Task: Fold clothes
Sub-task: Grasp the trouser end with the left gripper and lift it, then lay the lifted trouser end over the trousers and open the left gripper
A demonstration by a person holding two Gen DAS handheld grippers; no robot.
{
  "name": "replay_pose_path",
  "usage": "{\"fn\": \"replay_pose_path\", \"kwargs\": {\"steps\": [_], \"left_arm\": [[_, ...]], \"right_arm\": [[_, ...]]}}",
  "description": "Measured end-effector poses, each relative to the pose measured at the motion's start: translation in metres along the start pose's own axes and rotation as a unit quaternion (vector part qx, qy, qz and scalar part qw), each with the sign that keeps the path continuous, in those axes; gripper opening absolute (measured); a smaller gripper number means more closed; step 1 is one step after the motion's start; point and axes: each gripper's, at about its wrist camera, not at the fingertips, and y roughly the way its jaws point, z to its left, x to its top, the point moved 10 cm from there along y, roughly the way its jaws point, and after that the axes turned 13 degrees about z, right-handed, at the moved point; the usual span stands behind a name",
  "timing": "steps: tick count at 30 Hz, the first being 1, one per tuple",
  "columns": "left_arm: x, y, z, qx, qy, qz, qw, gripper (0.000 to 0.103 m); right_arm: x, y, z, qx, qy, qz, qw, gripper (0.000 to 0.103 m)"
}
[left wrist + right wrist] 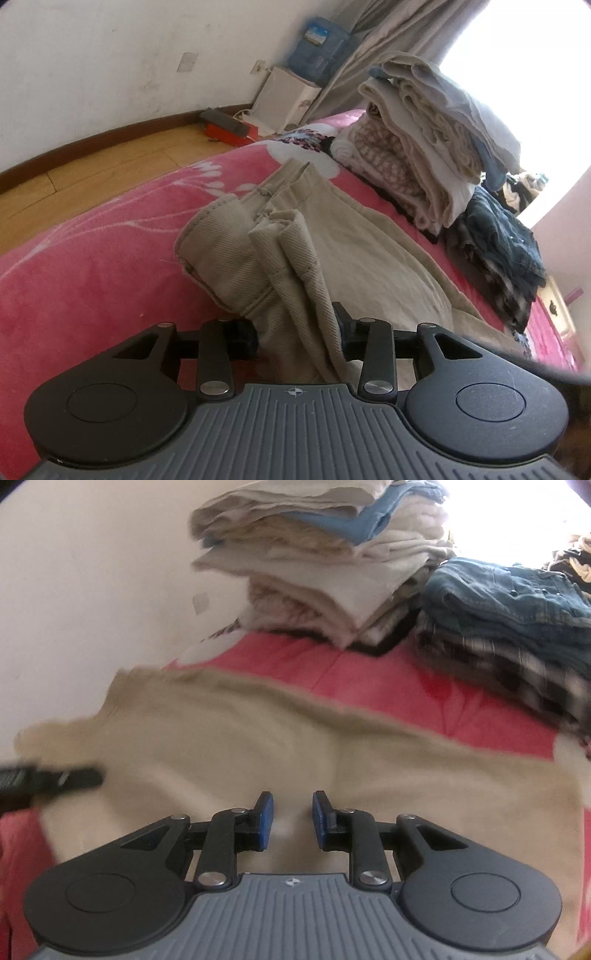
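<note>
Lying flat on the pink blanket (85, 266) are the beige pants (369, 251), and they stretch out long, from the left gripper (295, 328) away toward the tall stack of folded clothes (424, 147). The left gripper has a bunched-up end of the pants between its jaws, and the cloth fills the gap, so it looks pinched there. The right gripper (293, 821) is a little bit open and holds nothing. It hangs over the wide middle of the pants (258, 746), with the cloth right under it and ahead of it. In its view the pants run sideways, from left to right. The left gripper shows at the far left of that view, so the two grippers are apart along the pants. The right one is nearer the free part, so I think it should grab there next. A pile of jeans (509, 590) sits beside the stack, well away from the pants.
</note>
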Motion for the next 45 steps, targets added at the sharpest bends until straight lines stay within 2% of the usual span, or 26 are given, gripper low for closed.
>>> {"fn": "replay_pose_path", "kwargs": {"steps": [6,11,14,16,19,21,23,25,27,29,32,34,35,36,38,40,43,45], "left_arm": [[0.003,-0.001,-0.002,0.000,-0.009,-0.006,0.9999,0.036],[0.010,-0.013,-0.018,-0.007,0.013,-0.032,0.9994,0.028],[0.017,-0.027,-0.043,-0.021,0.055,-0.062,0.9964,0.025],[0.021,-0.037,-0.065,-0.035,0.095,-0.082,0.9915,0.024],[0.026,-0.052,-0.108,-0.072,0.169,-0.106,0.9772,0.023],[0.021,-0.060,-0.140,-0.097,0.228,-0.116,0.9619,0.023],[0.012,-0.067,-0.171,-0.126,0.285,-0.121,0.9425,0.023],[-0.008,-0.070,-0.202,-0.153,0.344,-0.120,0.9186,0.023],[-0.038,-0.069,-0.228,-0.171,0.410,-0.116,0.8882,0.023],[-0.073,-0.056,-0.247,-0.187,0.459,-0.094,0.8637,0.023],[-0.132,-0.014,-0.256,-0.188,0.512,-0.027,0.8380,0.023],[-0.172,0.019,-0.252,-0.163,0.563,0.014,0.8104,0.022],[-0.190,0.029,-0.248,-0.150,0.588,0.018,0.7950,0.022],[-0.199,0.031,-0.246,-0.140,0.607,-0.001,0.7820,0.023],[-0.204,0.030,-0.246,-0.128,0.635,-0.020,0.7619,0.023],[-0.200,0.030,-0.249,-0.127,0.638,-0.009,0.7598,0.023],[-0.201,0.029,-0.254,-0.108,0.663,-0.006,0.7410,0.026],[-0.204,0.023,-0.254,-0.096,0.677,-0.004,0.7294,0.034]], "right_arm": [[-0.045,-0.023,0.034,0.033,-0.024,0.026,0.999,0.027],[-0.058,-0.031,0.039,0.054,-0.015,0.038,0.998,0.026],[-0.059,-0.035,0.027,0.101,0.034,0.050,0.993,0.026],[-0.059,-0.042,0.012,0.143,0.082,0.056,0.985,0.026],[-0.065,-0.060,-0.028,0.191,0.174,0.041,0.965,0.026],[-0.072,-0.075,-0.068,0.190,0.238,0.012,0.953,0.027],[-0.082,-0.090,-0.110,0.182,0.302,-0.018,0.935,0.027],[-0.099,-0.104,-0.151,0.167,0.368,-0.047,0.913,0.027],[-0.119,-0.115,-0.183,0.157,0.419,-0.069,0.892,0.027],[-0.138,-0.119,-0.201,0.152,0.453,-0.078,0.875,0.027],[-0.163,-0.118,-0.215,0.158,0.488,-0.080,0.855,0.027],[-0.172,-0.118,-0.216,0.172,0.504,-0.081,0.843,0.027],[-0.174,-0.118,-0.216,0.175,0.506,-0.082,0.841,0.027],[-0.176,-0.117,-0.217,0.177,0.505,-0.082,0.841,0.027],[-0.175,-0.117,-0.221,0.179,0.500,-0.083,0.843,0.027],[-0.174,-0.118,-0.224,0.180,0.496,-0.084,0.845,0.027],[-0.171,-0.121,-0.228,0.178,0.483,-0.085,0.853,0.027],[-0.170,-0.121,-0.230,0.192,0.484,-0.085,0.849,0.031]]}}
